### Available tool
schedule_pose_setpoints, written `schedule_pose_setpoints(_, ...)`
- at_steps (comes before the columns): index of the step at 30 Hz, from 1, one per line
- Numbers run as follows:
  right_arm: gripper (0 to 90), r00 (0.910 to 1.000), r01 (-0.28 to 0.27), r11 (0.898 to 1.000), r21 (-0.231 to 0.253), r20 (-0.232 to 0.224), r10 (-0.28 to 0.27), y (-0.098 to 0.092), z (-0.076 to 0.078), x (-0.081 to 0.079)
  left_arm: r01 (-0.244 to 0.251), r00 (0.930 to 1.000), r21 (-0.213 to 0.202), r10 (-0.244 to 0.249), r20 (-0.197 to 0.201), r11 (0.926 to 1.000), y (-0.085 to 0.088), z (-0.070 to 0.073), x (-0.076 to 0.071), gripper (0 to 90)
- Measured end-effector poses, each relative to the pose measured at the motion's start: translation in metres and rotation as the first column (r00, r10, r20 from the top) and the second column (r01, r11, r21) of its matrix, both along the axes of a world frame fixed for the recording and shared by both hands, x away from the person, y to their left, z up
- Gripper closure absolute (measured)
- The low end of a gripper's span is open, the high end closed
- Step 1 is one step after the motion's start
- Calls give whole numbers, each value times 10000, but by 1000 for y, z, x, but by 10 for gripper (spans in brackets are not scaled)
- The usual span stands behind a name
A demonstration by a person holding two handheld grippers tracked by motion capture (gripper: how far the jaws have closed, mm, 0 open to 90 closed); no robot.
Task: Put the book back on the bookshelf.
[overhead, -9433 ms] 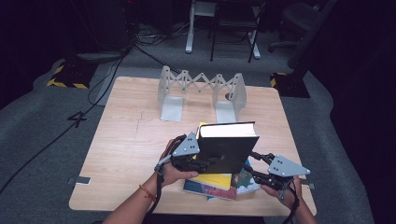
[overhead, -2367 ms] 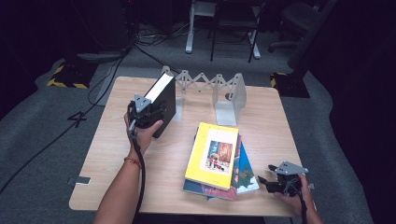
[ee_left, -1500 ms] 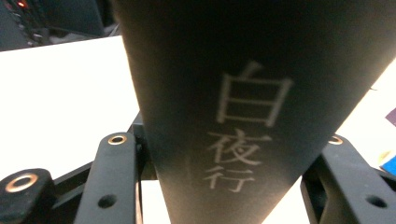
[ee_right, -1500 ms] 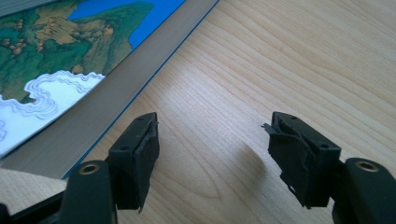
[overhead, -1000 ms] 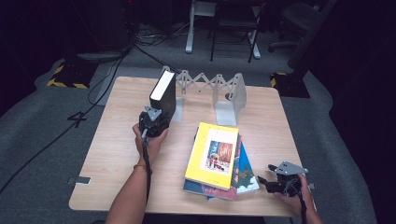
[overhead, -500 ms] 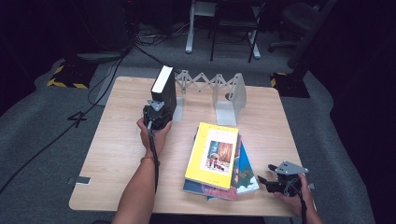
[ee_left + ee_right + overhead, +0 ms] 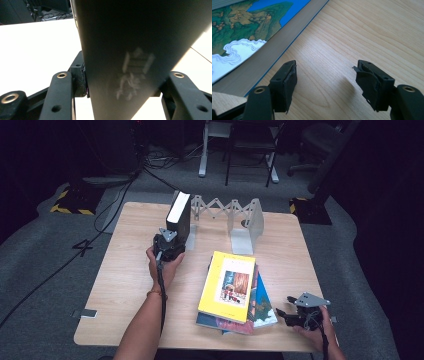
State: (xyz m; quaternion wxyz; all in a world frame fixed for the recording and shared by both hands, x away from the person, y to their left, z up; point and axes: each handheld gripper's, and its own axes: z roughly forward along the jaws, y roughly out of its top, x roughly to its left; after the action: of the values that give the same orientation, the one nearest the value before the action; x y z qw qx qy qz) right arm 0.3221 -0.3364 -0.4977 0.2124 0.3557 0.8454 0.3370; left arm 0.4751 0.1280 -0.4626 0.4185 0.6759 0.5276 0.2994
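Note:
A thick black book (image 7: 179,215) with white page edges stands upright at the left end of the grey folding rack (image 7: 235,215). My left gripper (image 7: 172,242) holds the book by its near lower edge. In the left gripper view the book's dark cover (image 7: 140,50) sits between the jaws, the left pad (image 7: 83,82) against it. The jaws have just been opening a little with the book still between them. My right gripper (image 7: 282,315) rests open low over the table's near right part. Its pads (image 7: 287,82) have bare wood between them.
A stack of books lies flat in the middle right, with a yellow one (image 7: 230,285) on top and a blue-green one (image 7: 249,32) below, just left of the right gripper. The wooden table (image 7: 120,270) stands on grey carpet. Chairs and cables lie beyond.
The left gripper carried the black book from over the stack to the rack's left end and stood it upright, edging slightly right in the last second. The right gripper stayed put.

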Motion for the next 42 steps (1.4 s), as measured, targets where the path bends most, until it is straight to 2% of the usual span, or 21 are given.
schedule_pose_setpoints(7, 337, 10000, 6, 10000, 2, -5, -6, 0, 0, 0, 168, 9999, -171, -167, 16, 9997, 5, -4, -7, 491)
schedule_pose_setpoints(10, 337, 10000, -14, 10000, -24, 2, 14, 0, 0, 0, 105, 9999, -307, -107, -45, 9995, 5, -7, -10, 487)
schedule_pose_setpoints(12, 335, 10000, 15, 10000, 39, -23, -15, 0, 0, 0, 26, 10000, -243, -26, -7, 9997, 5, -10, -12, 494)
schedule_pose_setpoints(18, 333, 10000, 21, 9999, 99, -38, -21, -1, -1, 1, -741, 9972, -4, 741, -4, 9972, -6, -9, -15, 511)
schedule_pose_setpoints(21, 338, 10000, -9, 10000, -37, 33, 9, 0, 0, 0, -949, 9955, 3, 949, -65, 9955, -10, -9, -12, 519)
schedule_pose_setpoints(28, 333, 10000, -27, 10000, 36, 7, 27, 0, 0, 0, -1237, 9918, -158, 1231, -339, 9922, -13, -5, 1, 520)
schedule_pose_setpoints(42, 335, 10000, -5, 9999, 129, -34, 5, -1, -1, 0, -1527, 9858, -137, 1514, -733, 9882, -19, 0, 19, 521)
